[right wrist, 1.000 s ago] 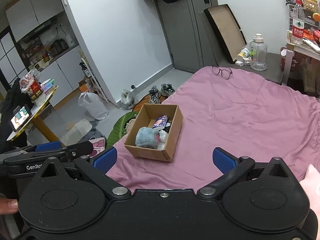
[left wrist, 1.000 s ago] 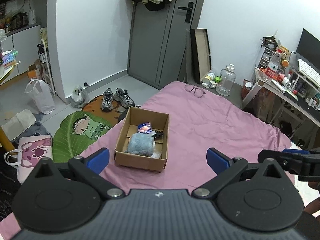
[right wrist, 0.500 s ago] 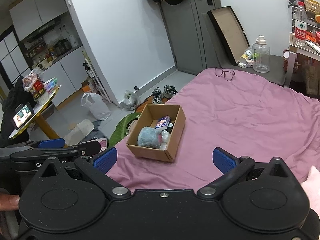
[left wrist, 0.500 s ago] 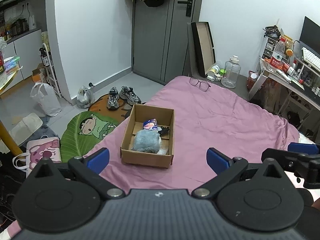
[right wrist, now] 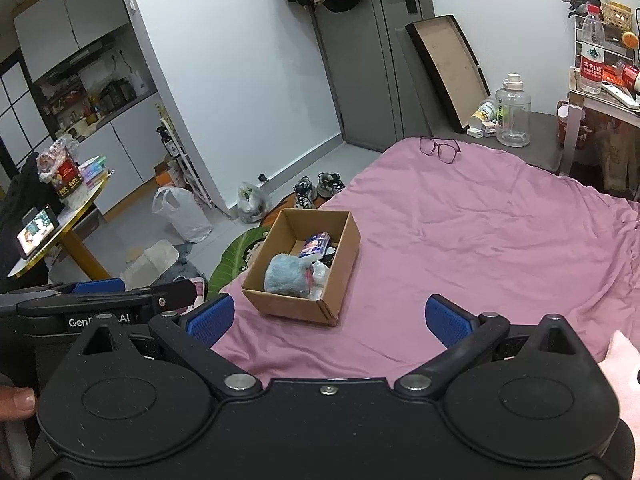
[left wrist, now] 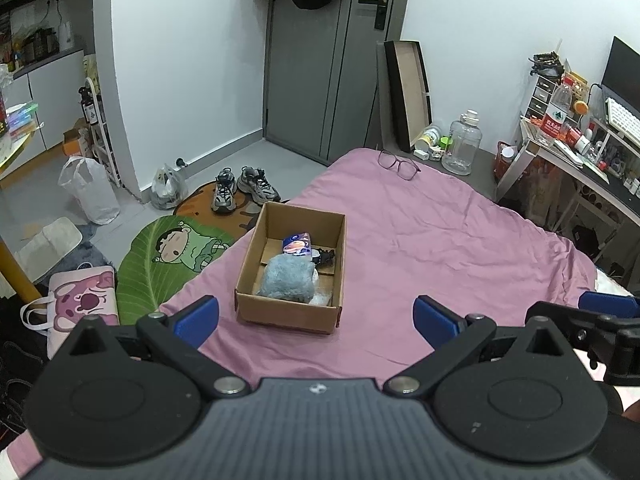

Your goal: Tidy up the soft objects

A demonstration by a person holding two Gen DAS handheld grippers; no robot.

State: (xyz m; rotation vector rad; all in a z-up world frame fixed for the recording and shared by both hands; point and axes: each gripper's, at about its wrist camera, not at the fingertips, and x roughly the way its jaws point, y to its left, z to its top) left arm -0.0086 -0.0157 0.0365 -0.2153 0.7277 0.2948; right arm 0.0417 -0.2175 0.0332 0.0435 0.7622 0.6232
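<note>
Hovering with jaws apart and empty, left gripper (left wrist: 316, 316) and right gripper (right wrist: 328, 316) face the bed. Open brown cardboard box (left wrist: 294, 312) sits at twelve o'clock, slightly left, long axis pointing away; left looks nearer.

Ahead of you the pink bedspread (left wrist: 440, 248) lies bare right of the cardboard box (left wrist: 290, 312), open room for either gripper. The box is topless; a blue plush (left wrist: 286, 282) fills its near end. Glasses (left wrist: 398, 164) sit at the bed's far edge, well apart
</note>
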